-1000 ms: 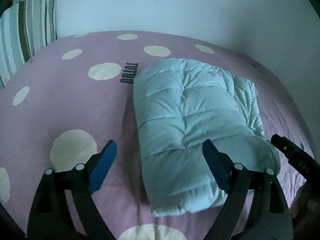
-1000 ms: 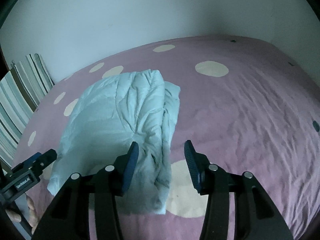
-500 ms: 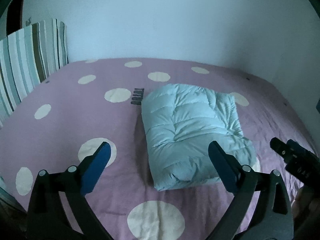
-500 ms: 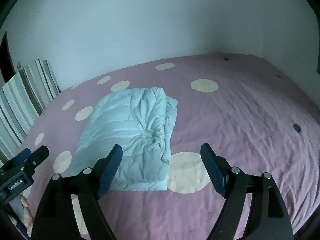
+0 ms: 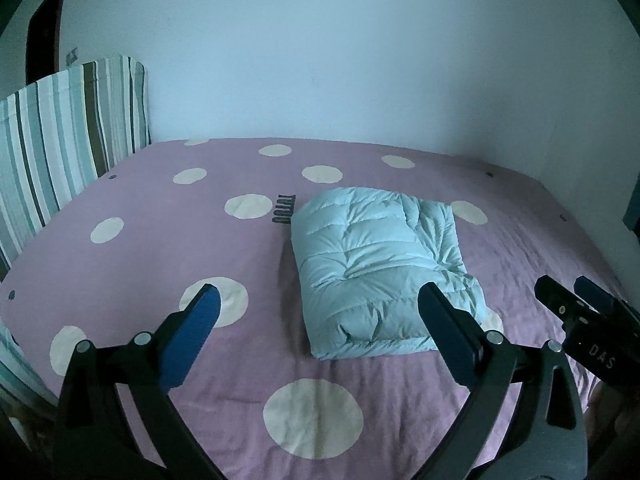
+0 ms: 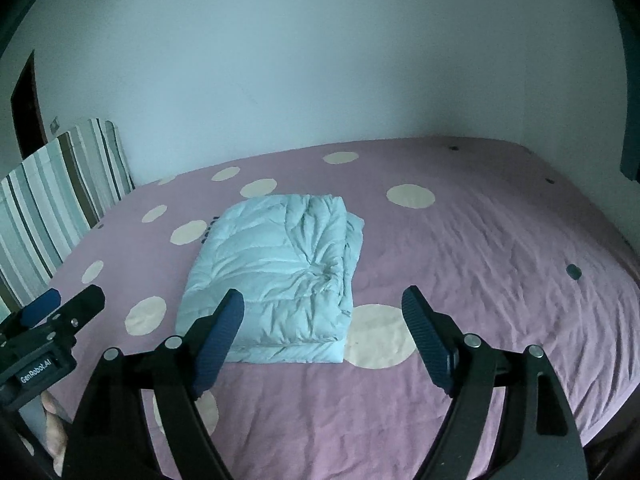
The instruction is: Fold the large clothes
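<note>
Your bed (image 5: 168, 264) fills both views, covered in a lilac sheet with large cream dots; the sheet lies smooth toward the head end and wrinkles toward the far right corner in the right wrist view. A short dark printed word (image 5: 283, 209) sits on the sheet just off the jacket's far left corner. A striped headboard cushion (image 5: 68, 132) stands upright along the bed's left edge, and a plain pale wall (image 5: 320, 60) runs behind the far edge. A dark door frame (image 5: 44, 28) shows past the cushion.

The folded light-blue puffer jacket (image 5: 376, 268) lies flat near the middle of the bed, a compact quilted rectangle with its layered open edges toward the right side, resting partly on a cream dot.

Your left gripper (image 5: 318, 312) hangs over the near edge with its jaws spread wide and nothing between the pads. Your right gripper (image 6: 322, 312) is likewise above the near edge, jaws wide apart, clear of the jacket.
</note>
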`<action>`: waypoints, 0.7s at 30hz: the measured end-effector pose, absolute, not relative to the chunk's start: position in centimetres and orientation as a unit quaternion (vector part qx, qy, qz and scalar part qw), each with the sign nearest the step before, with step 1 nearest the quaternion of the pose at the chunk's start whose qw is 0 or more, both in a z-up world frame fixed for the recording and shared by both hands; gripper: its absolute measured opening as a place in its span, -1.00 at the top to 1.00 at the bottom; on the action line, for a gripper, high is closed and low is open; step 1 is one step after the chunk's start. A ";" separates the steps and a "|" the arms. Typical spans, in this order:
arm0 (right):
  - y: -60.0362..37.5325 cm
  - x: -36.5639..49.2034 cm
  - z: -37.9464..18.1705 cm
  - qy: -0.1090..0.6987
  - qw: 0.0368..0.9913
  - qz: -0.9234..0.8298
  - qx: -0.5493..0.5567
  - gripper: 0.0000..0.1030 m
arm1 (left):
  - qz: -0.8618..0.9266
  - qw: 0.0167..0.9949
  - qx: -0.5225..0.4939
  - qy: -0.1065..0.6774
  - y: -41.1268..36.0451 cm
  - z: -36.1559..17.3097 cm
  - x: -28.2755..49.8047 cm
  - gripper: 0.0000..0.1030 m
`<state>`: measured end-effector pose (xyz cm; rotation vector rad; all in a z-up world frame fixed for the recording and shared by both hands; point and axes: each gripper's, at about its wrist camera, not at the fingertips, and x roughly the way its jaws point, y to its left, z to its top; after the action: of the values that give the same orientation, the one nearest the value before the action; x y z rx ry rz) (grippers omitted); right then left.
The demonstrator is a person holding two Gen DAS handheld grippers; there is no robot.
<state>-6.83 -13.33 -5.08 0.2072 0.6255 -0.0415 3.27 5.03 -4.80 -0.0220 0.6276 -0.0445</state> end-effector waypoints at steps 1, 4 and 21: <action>-13.3 -7.0 -5.1 0.306 0.947 -0.020 0.101 -0.56 | -0.022 0.951 -0.011 0.307 5.0 -4.7 3.2 -0.93; -13.1 -7.2 -5.0 0.304 0.947 -0.020 0.102 -0.56 | -0.023 0.952 -0.014 0.305 5.0 -4.6 2.8 -0.93; -12.8 -7.3 -5.0 0.302 0.948 -0.020 0.098 -0.56 | -0.027 0.952 -0.020 0.303 5.2 -4.3 2.4 -0.93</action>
<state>-7.34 -12.81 -5.00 0.1999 0.6149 -0.0402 2.38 5.20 -4.35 -0.0409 0.6166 -0.0554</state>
